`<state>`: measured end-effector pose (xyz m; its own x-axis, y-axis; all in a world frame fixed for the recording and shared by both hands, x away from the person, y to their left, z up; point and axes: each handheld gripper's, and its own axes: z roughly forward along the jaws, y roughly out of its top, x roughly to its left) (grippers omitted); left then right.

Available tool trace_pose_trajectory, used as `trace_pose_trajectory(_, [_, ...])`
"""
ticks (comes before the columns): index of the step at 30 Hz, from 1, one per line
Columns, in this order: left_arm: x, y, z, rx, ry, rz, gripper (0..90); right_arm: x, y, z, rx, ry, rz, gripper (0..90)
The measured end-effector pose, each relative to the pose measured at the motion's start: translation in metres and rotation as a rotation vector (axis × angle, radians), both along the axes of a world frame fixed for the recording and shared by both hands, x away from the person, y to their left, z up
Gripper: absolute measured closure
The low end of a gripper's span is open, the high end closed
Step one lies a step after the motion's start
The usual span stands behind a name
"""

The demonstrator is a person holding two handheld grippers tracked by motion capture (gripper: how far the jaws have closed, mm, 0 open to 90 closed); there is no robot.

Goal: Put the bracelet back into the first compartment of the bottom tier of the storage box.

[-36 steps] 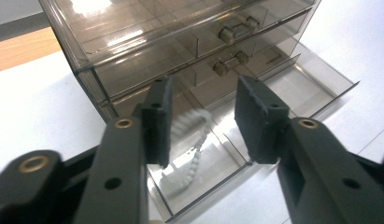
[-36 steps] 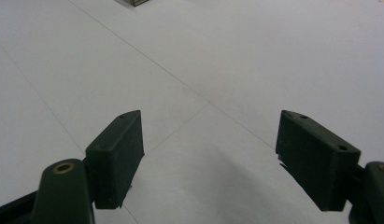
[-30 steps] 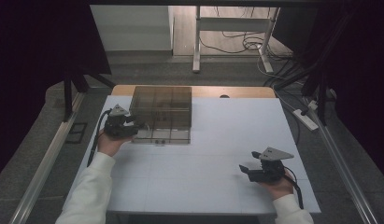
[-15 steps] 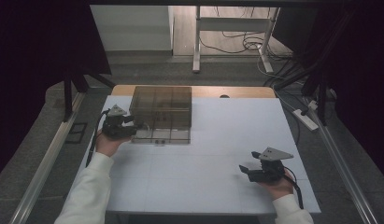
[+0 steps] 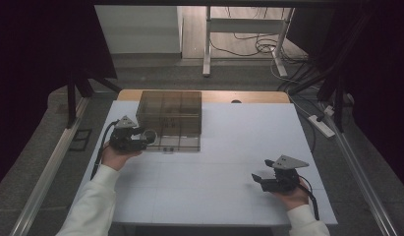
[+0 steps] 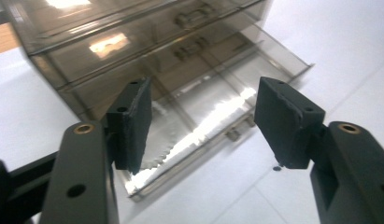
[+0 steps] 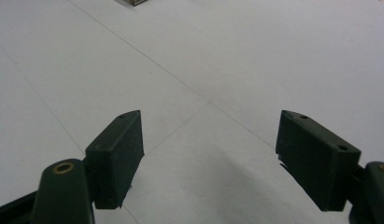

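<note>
Two grippers are at work over the white table, one in each hand. The left gripper has just been opening its jaws, and they now stand well apart with nothing pressed between the pads; in the left gripper view, only open air and the drawer unit behind it lie between them. The right gripper also has its jaws spread wide and holds nothing, its pads hovering over bare tabletop, well apart from the drawer unit.

Seen from the high view, the left gripper sits at the left front corner of the drawer unit, its tips just beside the pulled-out lowest drawer. Whether a fingertip brushes the drawer's edge is hard to say from that view; in the left gripper view, the drawer appears to lie a little beyond the pads.

The drawer unit is a smoky, see-through plastic box standing toward the far left part of the table. It has stacked drawers with small handles on their fronts. The bottom drawer is slid out toward the person, its clear walls and floor catching bright reflections.
</note>
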<state>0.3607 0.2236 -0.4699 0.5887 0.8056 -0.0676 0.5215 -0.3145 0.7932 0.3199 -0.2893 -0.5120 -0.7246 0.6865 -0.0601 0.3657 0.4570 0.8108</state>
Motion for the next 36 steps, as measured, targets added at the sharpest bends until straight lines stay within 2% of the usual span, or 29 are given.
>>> trace_pose_trajectory(8, [-0.014, -0.006, 0.0, -0.014, 0.014, -0.038, 33.5, 0.0, 0.0, 0.0, 0.0, 0.0, 0.0, 23.3])
trace_pose_trajectory(16, [-0.023, -0.007, -0.008, -0.022, 0.05, -0.052, 32.5, 0.0, 0.0, 0.0, 0.002, 0.0, 0.001, 23.2])
trace_pose_trajectory(27, [-0.027, -0.015, -0.02, -0.006, 0.089, -0.075, 31.7, 0.001, 0.0, 0.0, 0.004, -0.001, 0.003, 23.3])
trace_pose_trajectory(36, [-0.025, -0.023, -0.03, 0.035, 0.117, -0.085, 31.0, 0.001, 0.001, -0.001, 0.002, -0.001, 0.005, 23.2])
